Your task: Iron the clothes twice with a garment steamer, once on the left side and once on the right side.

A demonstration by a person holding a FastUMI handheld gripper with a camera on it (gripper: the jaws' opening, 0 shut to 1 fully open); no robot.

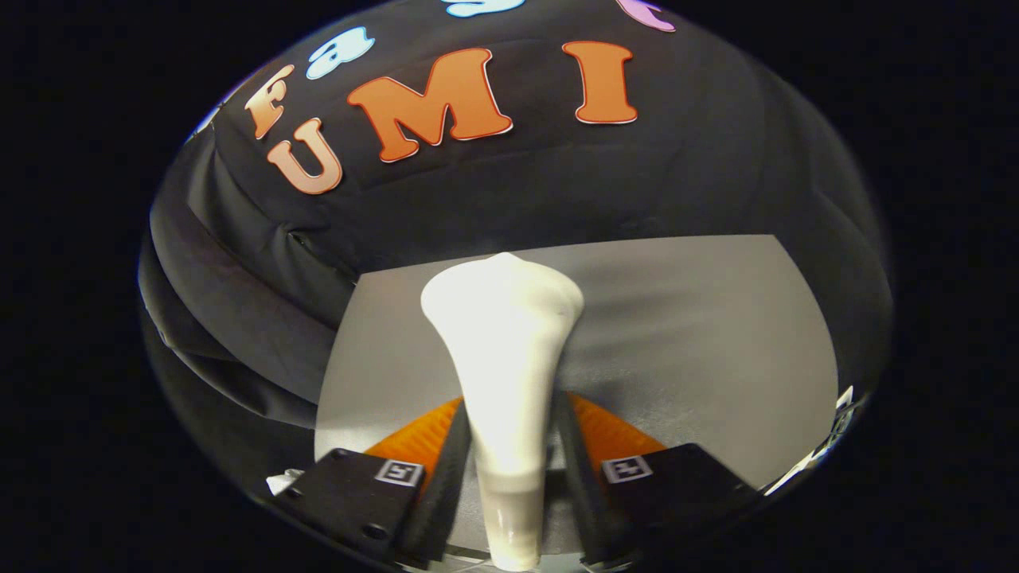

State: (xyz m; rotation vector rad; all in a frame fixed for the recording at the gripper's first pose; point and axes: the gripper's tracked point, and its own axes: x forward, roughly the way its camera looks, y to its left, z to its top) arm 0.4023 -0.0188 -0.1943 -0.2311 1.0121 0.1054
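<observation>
Black cloth drapes the back of the booth, and below it spreads a flat grey fabric (677,334), smooth and plain, which I take to be the clothes laid out for steaming. The gripper (509,446) has both fingers pressed against the handle of the garment steamer (501,358), clamped on it from either side. The steamer is glossy white, slim where it is held and flaring to a broad rounded head beyond the fingers, over the fabric. It looks like a pass is in hand; which side I can't tell. Next calls for a steady sweep with the head close to the cloth.
</observation>
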